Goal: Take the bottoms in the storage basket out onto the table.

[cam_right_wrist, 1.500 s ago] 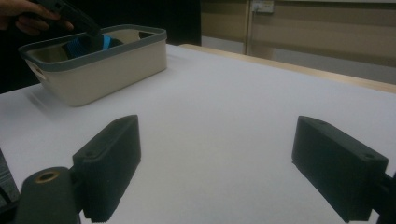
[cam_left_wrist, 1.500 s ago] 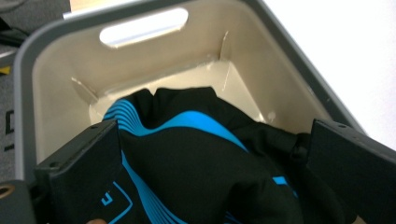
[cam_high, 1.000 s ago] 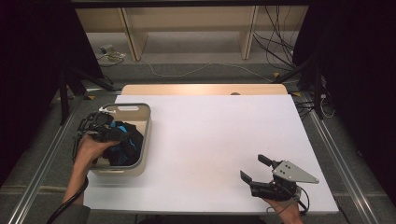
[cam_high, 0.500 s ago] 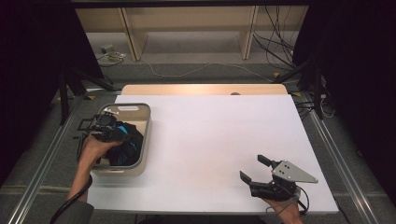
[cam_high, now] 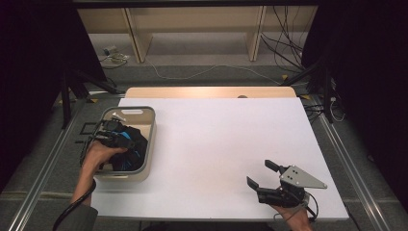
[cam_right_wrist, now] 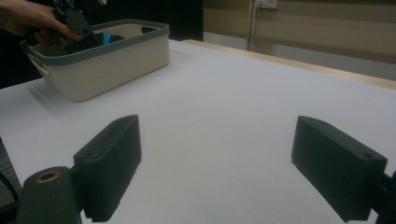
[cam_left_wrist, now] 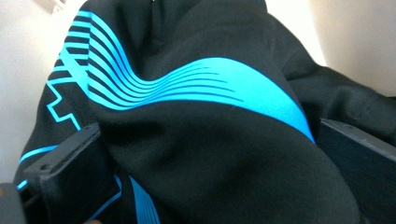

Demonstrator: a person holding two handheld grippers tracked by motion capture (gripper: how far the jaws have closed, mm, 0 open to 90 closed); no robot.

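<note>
Left hand-held gripper (cam_left_wrist: 205,154) straddles, jaws wide, the black-and-blue garment (cam_left_wrist: 196,93) in the beige bin (cam_high: 144,168) near the surface's left edge, apparently unclamped; close on a thick fold before lifting; right hand-held gripper (cam_high: 262,175) idle, wide.

A white table (cam_high: 216,149) carries the things; a strip of pale wood (cam_high: 207,92) runs along its far edge. A cream bin (cam_high: 144,166) with a grey rim stands on the table at the left, near the left edge. A black cloth (cam_high: 132,144) with bright blue stripes lies inside the bin, not on the table itself. Below and around the table is a grey floor (cam_high: 202,67) with loose cables (cam_high: 192,72) on it.
</note>
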